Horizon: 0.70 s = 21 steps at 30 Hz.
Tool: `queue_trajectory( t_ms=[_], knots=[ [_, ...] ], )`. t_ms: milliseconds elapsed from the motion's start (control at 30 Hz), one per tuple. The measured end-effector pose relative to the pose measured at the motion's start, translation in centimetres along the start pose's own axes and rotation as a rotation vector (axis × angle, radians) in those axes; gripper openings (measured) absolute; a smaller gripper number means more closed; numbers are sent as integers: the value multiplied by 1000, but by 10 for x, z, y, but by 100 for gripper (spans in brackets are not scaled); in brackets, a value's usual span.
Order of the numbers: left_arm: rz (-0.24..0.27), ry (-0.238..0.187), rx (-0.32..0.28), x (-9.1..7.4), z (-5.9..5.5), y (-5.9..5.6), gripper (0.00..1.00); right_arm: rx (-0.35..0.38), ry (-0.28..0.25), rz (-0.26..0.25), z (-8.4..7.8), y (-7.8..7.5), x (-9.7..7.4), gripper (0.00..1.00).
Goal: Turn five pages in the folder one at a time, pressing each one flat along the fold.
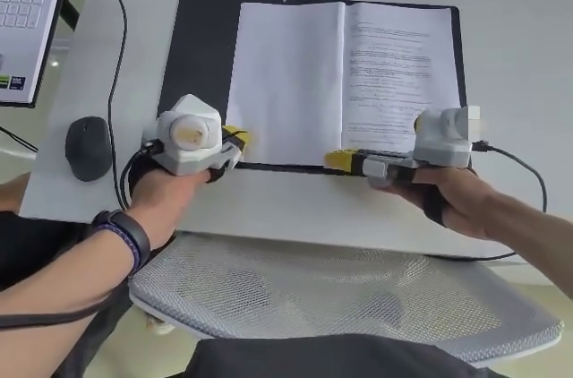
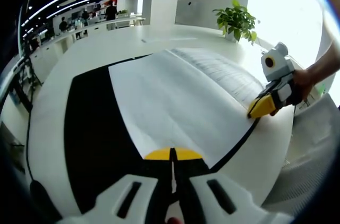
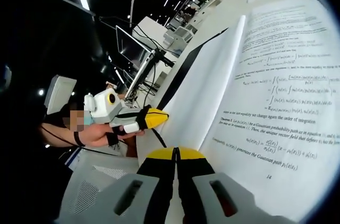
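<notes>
A black folder [image 1: 199, 47] lies open on the white desk, with a blank page [image 1: 286, 82] on its left side and a printed page [image 1: 398, 73] on its right. My left gripper [image 1: 236, 139] is shut with nothing in it, its yellow tips [image 2: 172, 154] over the folder's near edge by the blank page's [image 2: 175, 102] bottom left corner. My right gripper [image 1: 341, 160] is also shut, its tips [image 3: 176, 153] at the bottom edge of the printed page [image 3: 271, 96], close to the fold. In each gripper view the other gripper [image 2: 263, 106] [image 3: 151, 118] sits across the pages.
A laptop [image 1: 27, 20] and a dark mouse [image 1: 88, 147] sit at the desk's left, and a black cable [image 1: 116, 64] runs between them and the folder. A mesh chair seat [image 1: 340, 293] is below the desk's front edge. A potted plant [image 2: 236, 19] stands far off.
</notes>
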State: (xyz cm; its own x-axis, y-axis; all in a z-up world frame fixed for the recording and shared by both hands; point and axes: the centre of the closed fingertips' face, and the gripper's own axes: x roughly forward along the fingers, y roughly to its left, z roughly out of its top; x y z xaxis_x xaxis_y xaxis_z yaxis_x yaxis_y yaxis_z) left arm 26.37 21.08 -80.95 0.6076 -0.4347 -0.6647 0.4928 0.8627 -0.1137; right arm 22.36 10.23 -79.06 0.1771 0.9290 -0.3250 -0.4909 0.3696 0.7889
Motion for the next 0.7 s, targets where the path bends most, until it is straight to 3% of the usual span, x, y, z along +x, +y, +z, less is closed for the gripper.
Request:
queue_trajectory(
  t_ms=[167,333,500,700],
  knots=[
    [-7,4,-8,0,0,0,0,10,-11,-9,4,5,-5,0],
    [-1,11,-5,-1,0,0,0,5,-72,-12,18,14,-15,0],
    [-4,12,-16,-3,3,-5,1,-19,-112,-52,27,13,-30,2],
    [-32,-2,6,-8,13,-15,9,-53,-149,-116,36,8,-46,7]
  ],
)
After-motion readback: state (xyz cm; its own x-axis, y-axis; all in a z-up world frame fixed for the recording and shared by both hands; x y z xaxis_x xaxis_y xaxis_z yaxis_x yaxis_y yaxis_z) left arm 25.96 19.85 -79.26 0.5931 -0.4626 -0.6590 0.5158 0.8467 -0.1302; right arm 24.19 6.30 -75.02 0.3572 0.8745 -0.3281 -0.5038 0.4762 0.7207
